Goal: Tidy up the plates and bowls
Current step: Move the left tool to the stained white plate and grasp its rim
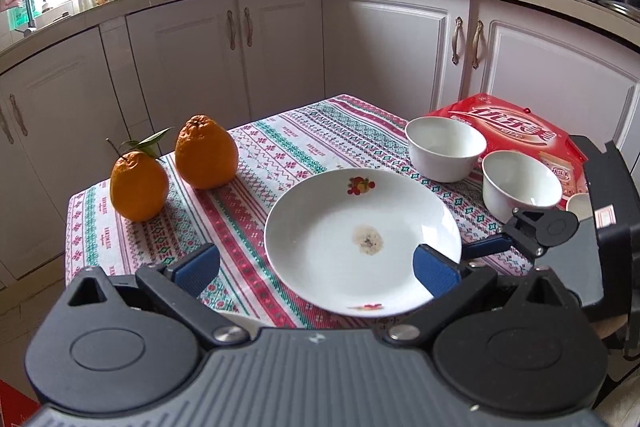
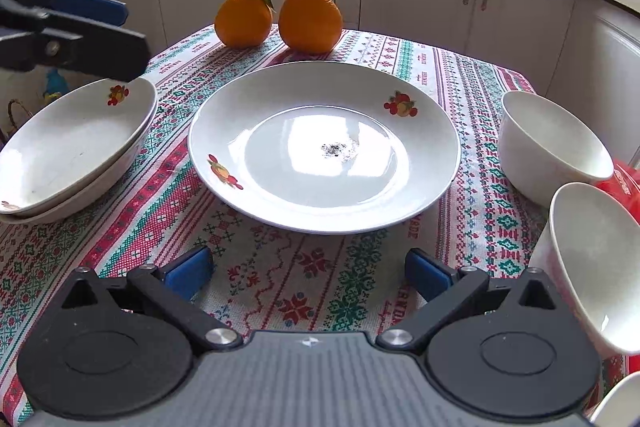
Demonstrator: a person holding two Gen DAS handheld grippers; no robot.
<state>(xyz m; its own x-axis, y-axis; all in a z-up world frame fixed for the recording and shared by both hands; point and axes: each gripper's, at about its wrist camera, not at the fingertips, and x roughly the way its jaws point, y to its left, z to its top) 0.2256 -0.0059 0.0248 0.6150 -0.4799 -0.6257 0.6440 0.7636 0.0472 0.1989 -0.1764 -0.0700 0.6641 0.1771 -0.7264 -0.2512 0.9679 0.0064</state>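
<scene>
**Both grippers wide open, nothing gripped; dishes spread on the tabletop**

Tabletop (image 2: 280,291) carries a red/green patterned cloth, white kitchen cabinets (image 1: 280,39) behind it

Big white plate (image 2: 324,147) with fruit decals sits flat mid-cloth, small dark stain at its centre. In the left wrist view its near rim lies partly behind the left gripper's right finger; contact can't be told from this angle

Stack of two matching plates (image 2: 72,151) at the left edge of the right wrist view, apart from the big plate

Two white bowls on the right: far bowl (image 2: 552,151) upright on the cloth, near bowl (image 2: 596,267) close to the right gripper. In the left wrist view they stand just beside each other, by a red snack packet (image 1: 508,131)

Two oranges (image 2: 276,15) at the far side of the cloth, side by side, one with stem and leaf

Left gripper (image 1: 316,269): fingers spread wide, holding nothing, above the stacked plates in the right wrist view

Right gripper (image 2: 308,273): fingers spread wide, empty, over bare cloth just short of the big plate's near rim
</scene>
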